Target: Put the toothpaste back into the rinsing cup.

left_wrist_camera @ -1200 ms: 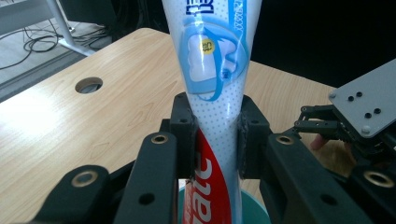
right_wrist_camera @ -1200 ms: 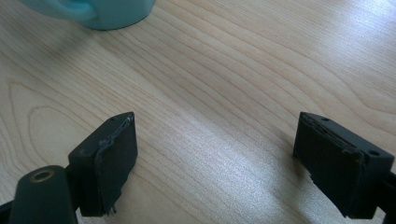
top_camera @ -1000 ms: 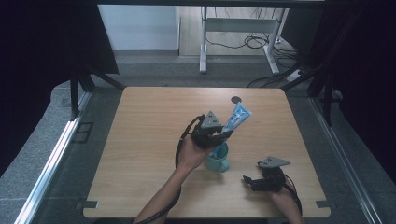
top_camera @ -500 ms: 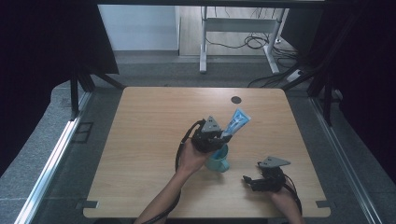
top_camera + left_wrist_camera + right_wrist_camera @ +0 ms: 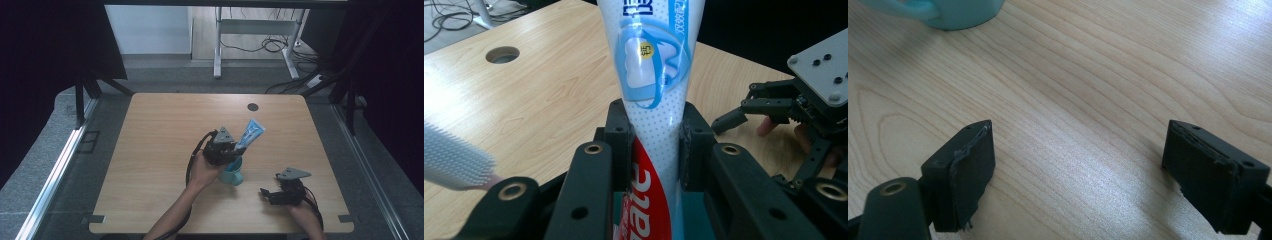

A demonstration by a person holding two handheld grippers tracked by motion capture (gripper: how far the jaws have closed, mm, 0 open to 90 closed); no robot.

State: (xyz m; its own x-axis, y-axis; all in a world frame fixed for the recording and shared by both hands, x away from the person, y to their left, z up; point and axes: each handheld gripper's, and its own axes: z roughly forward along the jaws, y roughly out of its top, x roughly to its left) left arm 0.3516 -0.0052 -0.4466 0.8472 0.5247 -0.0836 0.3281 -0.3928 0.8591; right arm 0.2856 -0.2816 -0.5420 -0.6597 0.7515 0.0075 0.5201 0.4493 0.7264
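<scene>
My left gripper (image 5: 237,149) is shut on a blue, white and red toothpaste tube (image 5: 251,132). The tube slants up and to the right over a teal cup (image 5: 233,174) near the table's middle. In the left gripper view both pads press the tube (image 5: 655,70) at its narrow part, and a strip of the teal cup (image 5: 691,220) shows under the left gripper (image 5: 655,125). My right gripper (image 5: 266,194) lies low at the front right, open, apart from the cup. In the right gripper view the right gripper (image 5: 1078,145) has bare wood between its jaws and the cup (image 5: 958,12) is at the top left.
The wooden table (image 5: 160,135) has a round cable hole (image 5: 253,107) at the back. A white bristled brush head (image 5: 454,160) juts in at the left of the left gripper view. A desk frame and cables stand on the floor beyond the table.
The left gripper has sunk a little with the tube, bringing it closer over the cup. The right gripper has stayed where it was.
</scene>
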